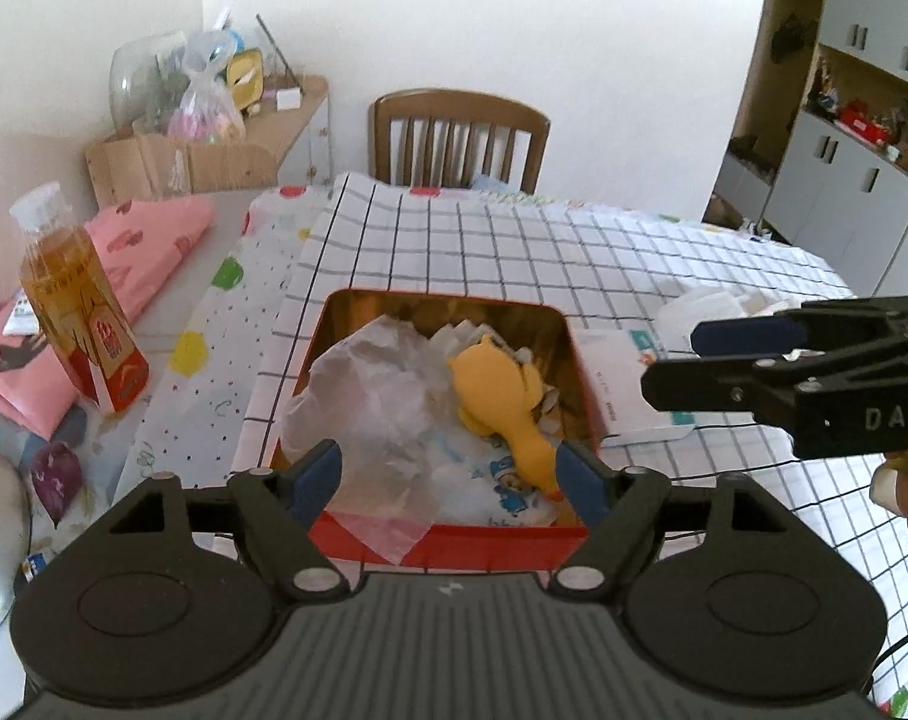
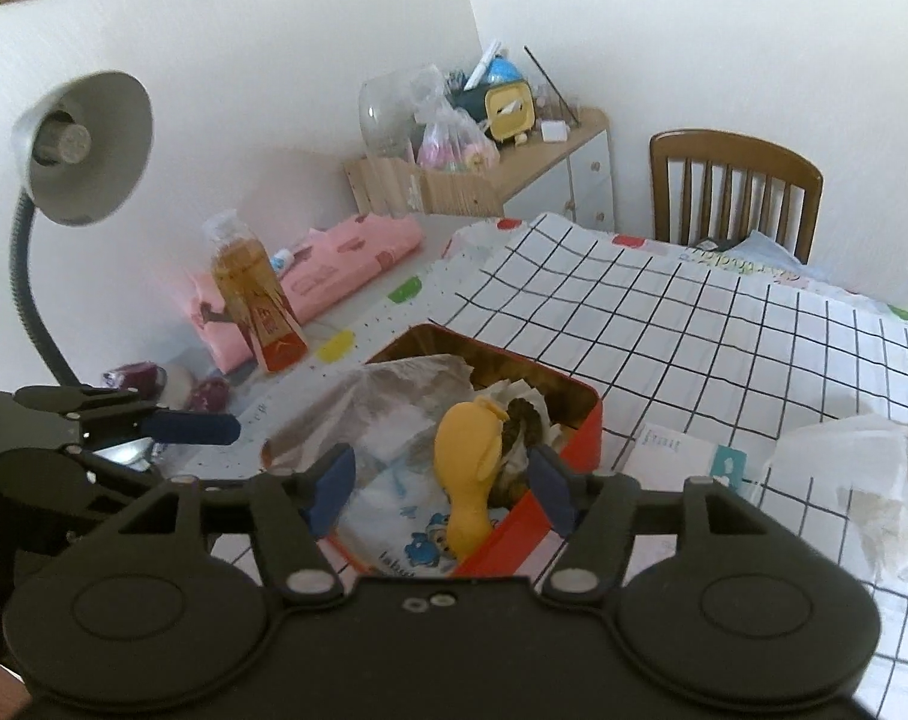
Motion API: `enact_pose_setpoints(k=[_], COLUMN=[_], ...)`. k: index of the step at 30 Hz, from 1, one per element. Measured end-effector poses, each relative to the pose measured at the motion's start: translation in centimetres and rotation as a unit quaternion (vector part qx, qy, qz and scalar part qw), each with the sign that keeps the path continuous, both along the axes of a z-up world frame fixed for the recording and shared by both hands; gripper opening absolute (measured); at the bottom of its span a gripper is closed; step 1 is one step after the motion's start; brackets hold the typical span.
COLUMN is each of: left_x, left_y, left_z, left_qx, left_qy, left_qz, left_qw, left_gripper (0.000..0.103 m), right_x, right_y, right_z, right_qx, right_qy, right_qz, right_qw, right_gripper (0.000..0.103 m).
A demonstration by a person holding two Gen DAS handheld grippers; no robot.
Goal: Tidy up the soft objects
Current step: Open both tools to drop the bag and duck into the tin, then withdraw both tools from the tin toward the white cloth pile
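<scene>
Soft items mostly packed in the tin; some left outside.

We note the tin (image 1: 448, 546) already holds a yellow toy (image 1: 499, 396), a plastic bag (image 1: 370, 396) and a printed pack (image 2: 406, 516). Left gripper (image 1: 448, 474) and right gripper (image 2: 442, 486) both hover over the tin's near rim, fingers spread, grasping nothing. We judge a crumpled bag (image 2: 862, 480) and a tissue pack (image 2: 682, 450), both right of the tin, remain.

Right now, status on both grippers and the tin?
Left gripper open, empty. Right gripper open, empty. Yellow soft toy and crumpled plastic bag in red tin. Nothing blocking.
</scene>
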State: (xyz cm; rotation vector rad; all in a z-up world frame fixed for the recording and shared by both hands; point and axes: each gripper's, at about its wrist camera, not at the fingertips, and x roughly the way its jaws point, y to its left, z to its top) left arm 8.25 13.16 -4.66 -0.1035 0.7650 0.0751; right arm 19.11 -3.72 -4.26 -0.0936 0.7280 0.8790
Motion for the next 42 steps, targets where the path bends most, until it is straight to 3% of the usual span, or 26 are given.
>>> enact_pose_setpoints(k=[12, 22, 25, 29, 42], left_x=[-2.1, -1.4, -0.6, 1.1, 10.2], left_y=[-3.6, -7.2, -8.4, -10.4, -18.0], left_z=[2.3, 2.6, 2.5, 2.0, 0.0], left_qx=[0.017, 0.012, 0.003, -0.005, -0.004], left_qy=[-0.032, -0.046, -0.052, -0.06, -0.047], left_qz=[-0.044, -0.091, -0.097, -0.106, -0.134], left_qw=[0.9984, 0.9947, 0.994, 0.9925, 0.9899], left_gripper=[0.084, 0.087, 0.088, 0.1, 0.1], right_x=[-3.9, -5.5, -5.5, -5.0, -0.3], right_y=[-5.3, -10.3, -12.0, -14.4, -21.9], right_z=[2.4, 2.7, 2.7, 2.6, 1.6], right_qx=[0.032, 0.045, 0.047, 0.042, 0.009], right_qy=[-0.026, -0.043, -0.05, -0.049, -0.05], right_qz=[-0.039, -0.098, -0.113, -0.136, -0.193], right_qw=[0.998, 0.993, 0.991, 0.989, 0.98], right_gripper=[0.083, 0.095, 0.099, 0.101, 0.101])
